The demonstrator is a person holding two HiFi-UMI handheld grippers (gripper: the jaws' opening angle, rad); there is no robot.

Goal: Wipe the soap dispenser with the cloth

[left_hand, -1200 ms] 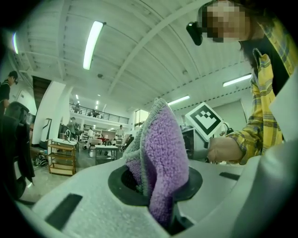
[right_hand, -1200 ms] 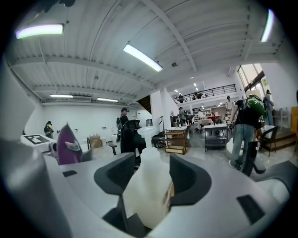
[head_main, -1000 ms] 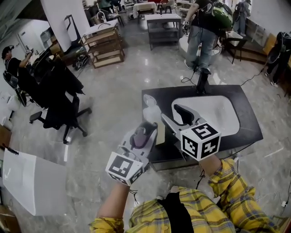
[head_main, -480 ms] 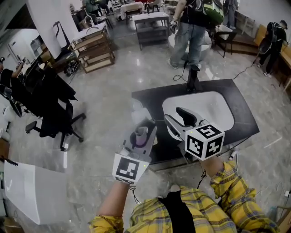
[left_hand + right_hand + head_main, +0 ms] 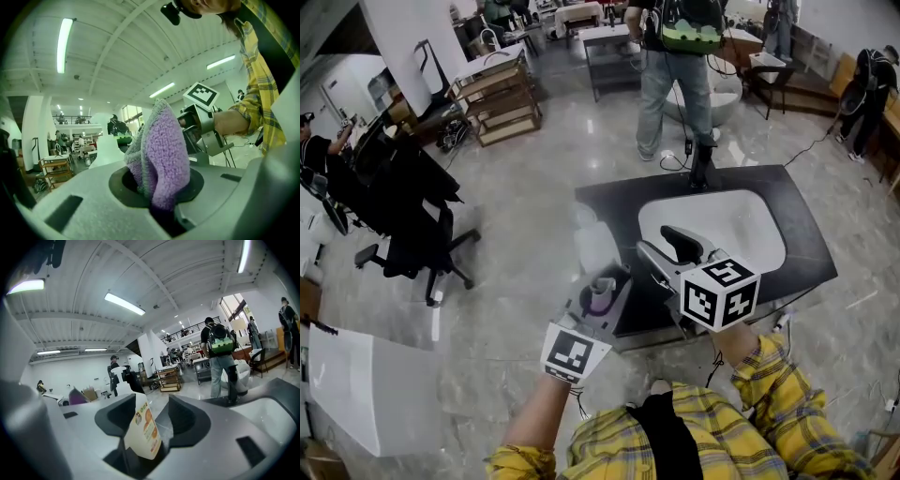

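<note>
Head view: a person in a yellow plaid shirt holds both grippers out over the front left corner of a dark counter [image 5: 802, 248] with a white basin [image 5: 731, 230]. The left gripper [image 5: 600, 305] carries a lilac cloth [image 5: 601, 292]. The right gripper [image 5: 654, 242], topped by its marker cube, points toward the pale, translucent soap dispenser [image 5: 595, 246], which rises at that corner just beyond the cloth. A bystander in jeans with a green backpack [image 5: 680, 56] stands behind the counter, and a black office chair [image 5: 412, 225] sits well to the left.

Left gripper view: the jaws are clenched on the cloth, whose folded pile stands up between them. The dispenser's white outline shows just past the cloth's left edge; contact between the two cannot be judged.

Right gripper view: the jaws stand wide and clasp the dispenser's body, which leans against the left-hand pad. Its cream label printed with oranges faces the camera.
</note>
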